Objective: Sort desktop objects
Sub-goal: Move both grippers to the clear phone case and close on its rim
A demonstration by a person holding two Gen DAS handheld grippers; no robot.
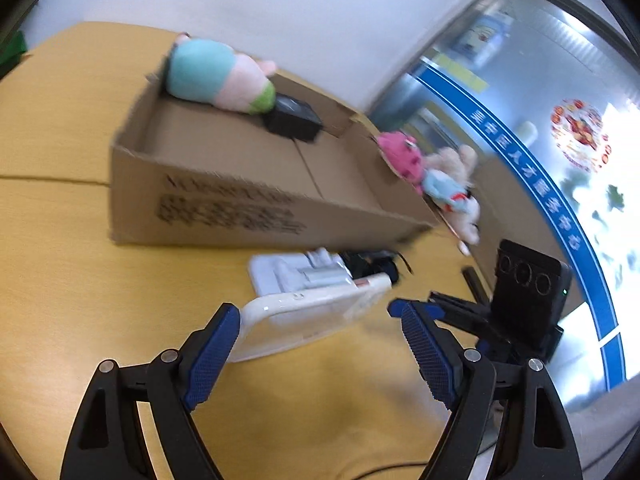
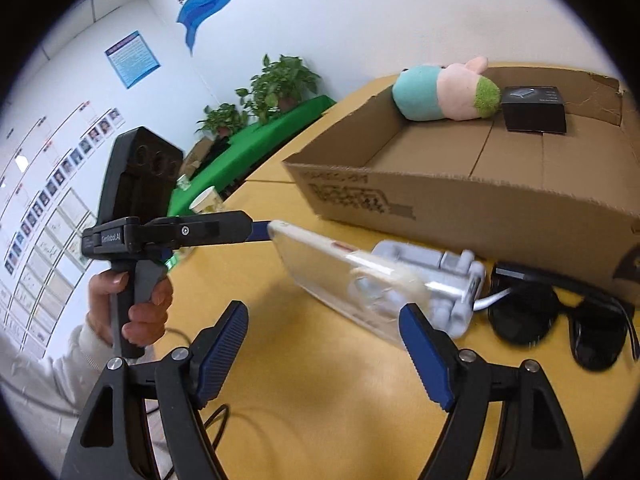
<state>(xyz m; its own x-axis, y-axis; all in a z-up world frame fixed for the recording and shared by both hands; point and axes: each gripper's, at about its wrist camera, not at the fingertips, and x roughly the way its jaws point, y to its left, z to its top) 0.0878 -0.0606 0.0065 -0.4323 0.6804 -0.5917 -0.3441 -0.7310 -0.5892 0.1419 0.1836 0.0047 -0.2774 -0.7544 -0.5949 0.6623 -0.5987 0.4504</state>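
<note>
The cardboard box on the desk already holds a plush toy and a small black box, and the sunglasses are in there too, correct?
Not quite. The sunglasses lie on the desk outside the cardboard box, beside its front wall, as the right wrist view shows. The plush toy and small black box are inside.

Table (image 2: 320, 380) yellow wood; box (image 2: 460, 200) brown, black print; plush (image 2: 440, 92) teal, pink, green; sunglasses (image 2: 560, 320) black.

"GenRobot.AI" on left tool (image 2: 256, 232)
</note>
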